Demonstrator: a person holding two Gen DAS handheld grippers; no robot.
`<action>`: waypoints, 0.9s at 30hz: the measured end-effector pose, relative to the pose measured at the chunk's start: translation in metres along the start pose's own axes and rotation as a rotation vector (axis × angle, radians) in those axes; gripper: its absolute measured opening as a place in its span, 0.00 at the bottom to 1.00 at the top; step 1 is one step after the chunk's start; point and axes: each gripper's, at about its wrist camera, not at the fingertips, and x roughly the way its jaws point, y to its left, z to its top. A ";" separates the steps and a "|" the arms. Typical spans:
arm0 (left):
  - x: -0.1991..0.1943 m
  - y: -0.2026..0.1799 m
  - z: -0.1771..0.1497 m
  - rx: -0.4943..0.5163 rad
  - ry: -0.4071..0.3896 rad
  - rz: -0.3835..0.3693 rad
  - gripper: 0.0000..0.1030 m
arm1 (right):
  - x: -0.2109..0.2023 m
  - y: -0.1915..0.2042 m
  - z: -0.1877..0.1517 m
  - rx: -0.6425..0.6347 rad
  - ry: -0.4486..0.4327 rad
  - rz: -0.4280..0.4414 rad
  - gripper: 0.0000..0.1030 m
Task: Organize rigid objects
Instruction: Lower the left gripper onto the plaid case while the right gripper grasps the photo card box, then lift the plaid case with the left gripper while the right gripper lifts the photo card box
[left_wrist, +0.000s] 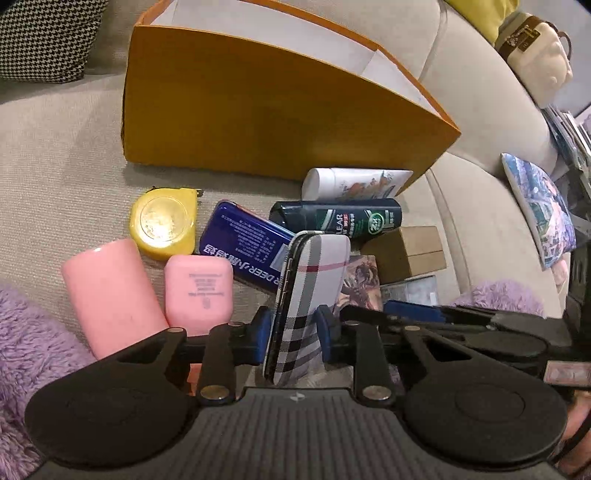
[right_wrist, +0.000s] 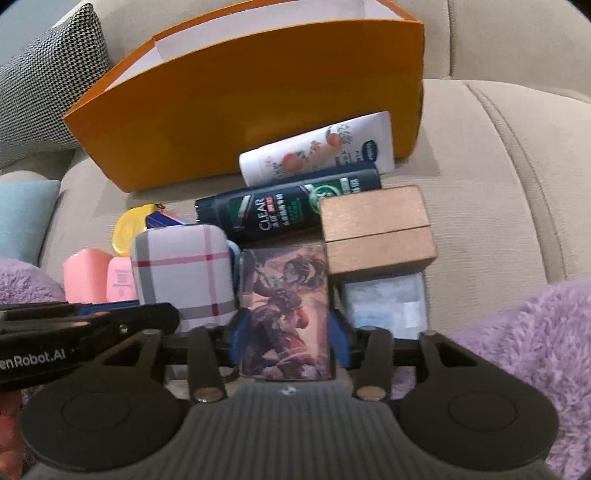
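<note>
The left gripper (left_wrist: 291, 328) clamps the plaid case (left_wrist: 310, 295); before the orange box (left_wrist: 266, 110), the right gripper (right_wrist: 290, 332) straddles the picture box (right_wrist: 286, 314), contact unclear.

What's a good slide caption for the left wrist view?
Left hand-held gripper clamps a plaid case before an orange box.

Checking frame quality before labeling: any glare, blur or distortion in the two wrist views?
Left wrist view: sharp; a glare spot on the yellow tape measure washes out its face; fisheye bends the orange box; dark corners. Right wrist view: softer, the illustrated card box between the fingers and the CLEAR bottle are slightly blurred; same bowing on the orange box.
</note>
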 end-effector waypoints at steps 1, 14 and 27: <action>0.002 0.000 0.001 -0.005 0.004 0.003 0.31 | 0.000 0.001 0.000 -0.006 0.000 -0.004 0.55; 0.000 0.002 0.004 -0.038 -0.027 -0.004 0.24 | 0.004 0.013 -0.004 -0.080 -0.011 -0.044 0.57; -0.015 0.020 -0.005 -0.083 -0.010 0.088 0.21 | 0.019 -0.004 -0.004 0.103 0.076 0.073 0.50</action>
